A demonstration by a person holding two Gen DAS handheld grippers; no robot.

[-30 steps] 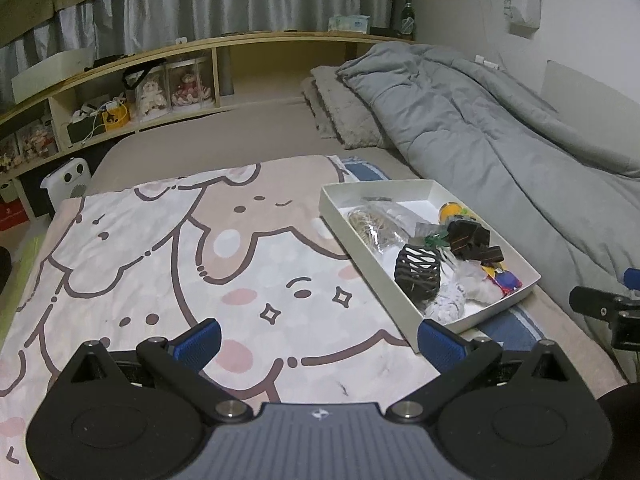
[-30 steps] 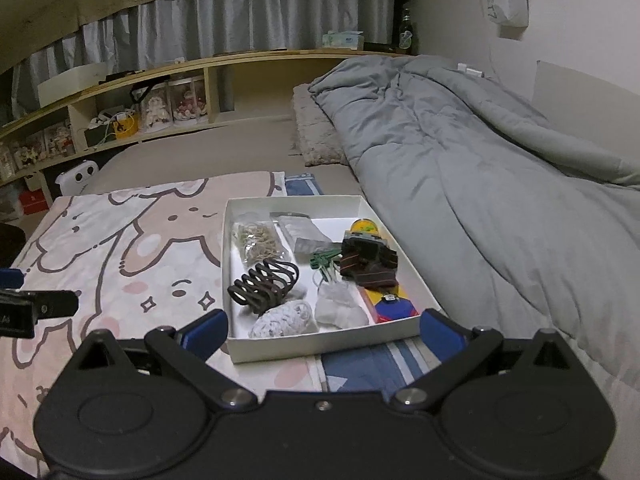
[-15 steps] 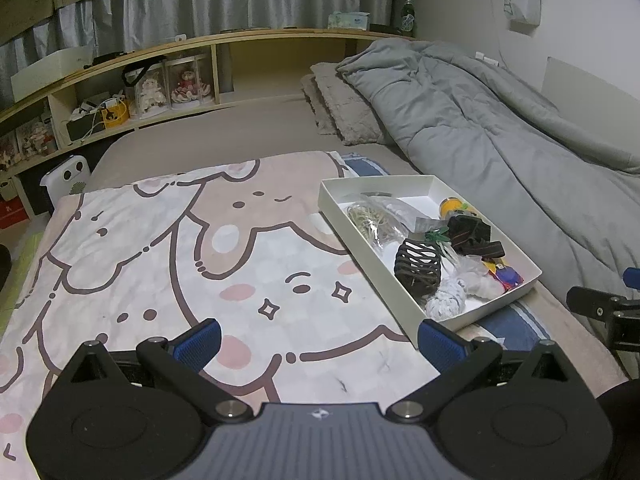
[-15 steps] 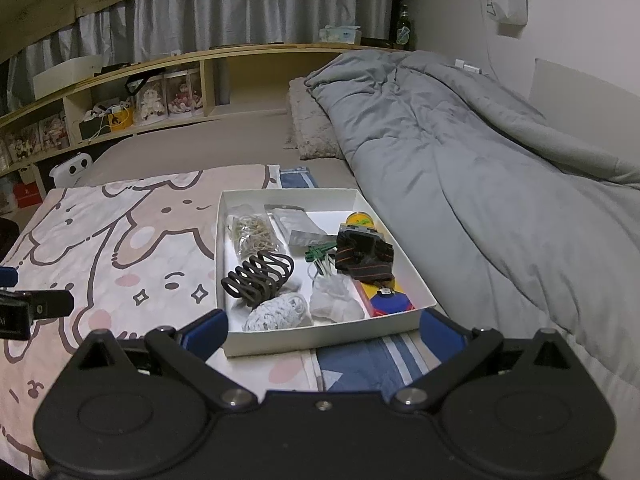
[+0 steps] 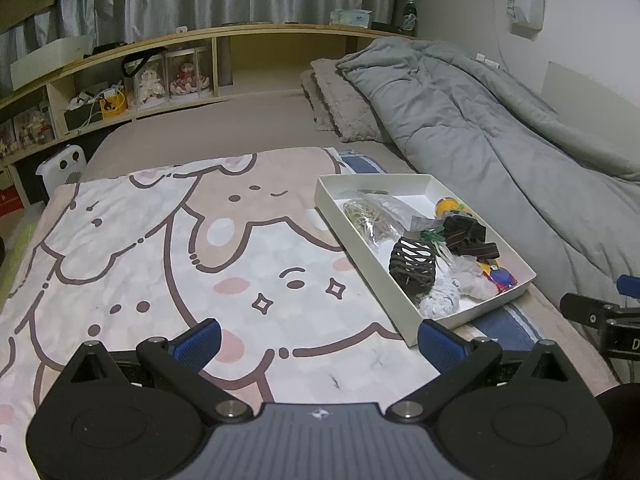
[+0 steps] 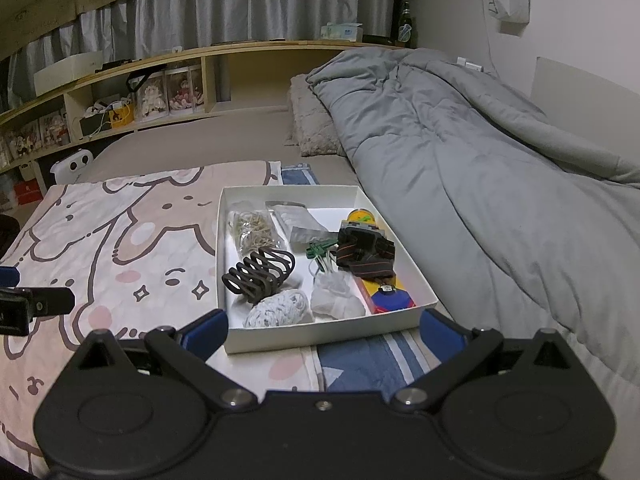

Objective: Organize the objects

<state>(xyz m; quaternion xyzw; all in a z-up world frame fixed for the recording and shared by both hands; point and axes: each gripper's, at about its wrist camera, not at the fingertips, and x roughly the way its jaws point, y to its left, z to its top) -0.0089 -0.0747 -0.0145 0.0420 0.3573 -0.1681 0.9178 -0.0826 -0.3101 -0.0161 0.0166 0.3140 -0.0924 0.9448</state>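
Both grippers empty, jaws spread wide: right gripper (image 6: 322, 330) hovers just short of the white box's (image 6: 320, 336) near wall, left gripper (image 5: 316, 340) over the cartoon blanket (image 5: 160, 240), box off to its right. Right is nearer. Dark coiled hair clip (image 6: 258, 276) lies ahead-left in the box, long axis diagonal. Clear bags (image 6: 336, 300) hard to identify; headlamp (image 6: 364, 248) overlaps other items. Grey duvet (image 6: 480, 180) far right.

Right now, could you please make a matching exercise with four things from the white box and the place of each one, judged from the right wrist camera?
Things:
1. dark brown claw hair clip
2. clear bag of rubber bands
3. yellow round object
4. white coiled cord

Places in the white cardboard box:
A. near front wall
B. far left
C. left middle
D. far right

Pairs: 1-C, 2-B, 3-D, 4-A
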